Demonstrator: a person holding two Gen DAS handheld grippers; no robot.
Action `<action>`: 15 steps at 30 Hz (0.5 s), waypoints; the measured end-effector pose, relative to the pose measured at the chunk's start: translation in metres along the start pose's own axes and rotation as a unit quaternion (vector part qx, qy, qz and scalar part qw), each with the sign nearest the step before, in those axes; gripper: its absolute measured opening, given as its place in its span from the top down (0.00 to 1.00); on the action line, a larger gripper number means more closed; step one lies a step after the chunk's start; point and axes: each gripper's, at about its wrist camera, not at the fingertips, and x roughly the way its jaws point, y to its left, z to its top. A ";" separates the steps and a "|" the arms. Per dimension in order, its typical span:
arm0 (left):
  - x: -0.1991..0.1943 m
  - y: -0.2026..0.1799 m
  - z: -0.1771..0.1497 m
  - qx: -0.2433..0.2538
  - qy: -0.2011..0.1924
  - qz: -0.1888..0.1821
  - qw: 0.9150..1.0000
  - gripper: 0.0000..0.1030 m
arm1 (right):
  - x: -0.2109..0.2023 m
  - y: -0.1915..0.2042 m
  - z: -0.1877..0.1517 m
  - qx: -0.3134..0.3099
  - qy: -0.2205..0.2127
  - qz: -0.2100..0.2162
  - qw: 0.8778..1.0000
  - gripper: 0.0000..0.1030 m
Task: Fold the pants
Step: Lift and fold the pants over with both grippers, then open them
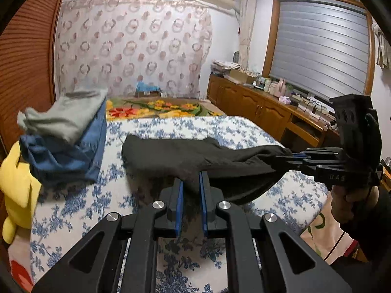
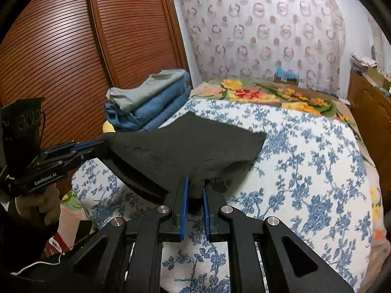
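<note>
Black pants (image 1: 195, 161) lifted partly off the bed (image 1: 244, 127); soft, light, droopy. Left hand-held gripper (image 1: 191, 183) and right hand-held gripper (image 2: 195, 190) each pinching a near-edge corner; best held there.

Black pants (image 1: 195, 161) hang lifted at 2 corners over bed.

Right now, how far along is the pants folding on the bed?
Done: a pile of folded clothes already sits at the far left of the bed. In hand: the left gripper and right gripper each pinch an edge of the black pants, whose near side hangs off the bed while the far end lies on it. Left: bringing that edge over, then stacking.
</note>
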 end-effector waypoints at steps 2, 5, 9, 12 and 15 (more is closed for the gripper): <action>-0.006 -0.003 0.004 0.004 -0.007 0.000 1.000 0.88 | -0.007 0.001 0.002 -0.002 -0.007 0.001 1.000 0.90; -0.012 -0.005 0.006 0.008 -0.013 -0.002 1.000 0.88 | -0.017 0.005 0.002 -0.006 -0.014 0.003 1.000 0.90; -0.018 -0.009 0.010 0.014 -0.019 -0.002 1.000 0.88 | -0.027 0.007 0.001 -0.010 -0.020 0.004 1.000 0.90; -0.025 -0.013 0.013 0.018 -0.026 -0.002 1.000 0.88 | -0.036 0.011 -0.001 -0.015 -0.026 0.004 1.000 0.90; -0.027 -0.013 0.015 0.019 -0.028 -0.003 0.999 0.88 | -0.044 0.012 0.001 -0.018 -0.031 0.005 0.999 0.90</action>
